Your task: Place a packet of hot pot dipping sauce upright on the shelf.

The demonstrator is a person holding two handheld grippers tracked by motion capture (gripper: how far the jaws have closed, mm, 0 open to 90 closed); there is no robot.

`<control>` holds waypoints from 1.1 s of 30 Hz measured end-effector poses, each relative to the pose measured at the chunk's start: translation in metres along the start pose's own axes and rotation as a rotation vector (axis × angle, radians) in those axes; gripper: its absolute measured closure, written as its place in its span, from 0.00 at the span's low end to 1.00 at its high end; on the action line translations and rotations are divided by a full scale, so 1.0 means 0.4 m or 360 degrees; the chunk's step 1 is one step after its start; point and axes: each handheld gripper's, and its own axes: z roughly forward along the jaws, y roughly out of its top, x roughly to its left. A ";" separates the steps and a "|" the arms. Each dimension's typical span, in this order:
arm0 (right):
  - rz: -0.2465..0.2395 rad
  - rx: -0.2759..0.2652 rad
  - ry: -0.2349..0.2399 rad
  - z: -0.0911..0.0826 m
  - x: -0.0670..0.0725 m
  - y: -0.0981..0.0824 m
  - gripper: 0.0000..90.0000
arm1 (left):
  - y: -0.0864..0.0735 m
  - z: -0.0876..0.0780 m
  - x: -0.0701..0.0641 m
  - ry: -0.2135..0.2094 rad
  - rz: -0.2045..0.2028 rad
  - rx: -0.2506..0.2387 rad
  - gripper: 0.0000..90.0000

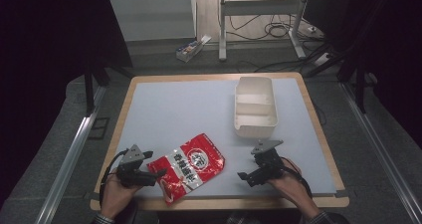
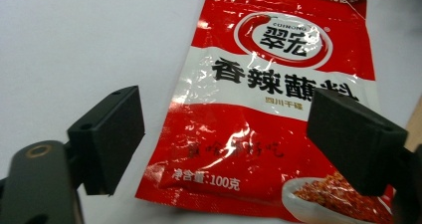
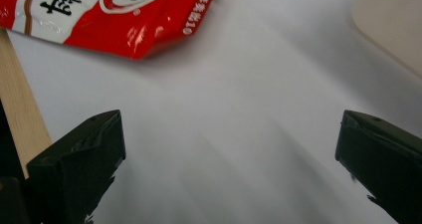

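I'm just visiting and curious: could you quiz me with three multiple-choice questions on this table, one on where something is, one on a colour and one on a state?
1. Where does the packet lie?
A. in the bin
B. on the table, by the left gripper
C. on the floor

2. What is the packet's main colour?
A. red
B. green
C. blue

3. How stand the left gripper's jaws?
A. clamped on the packet
B. open, packet free
C. shut on nothing

Answers: 1 B, it lies flat on the table, apart from the bin. 2 A, red with a white band. 3 B, both jaws stand apart above the packet.
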 end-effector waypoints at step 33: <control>-0.0028 0.0080 0.0244 0.168 0.062 0.105 0.00 | -0.013 0.032 0.020 -0.0019 -0.0050 0.0289 0.27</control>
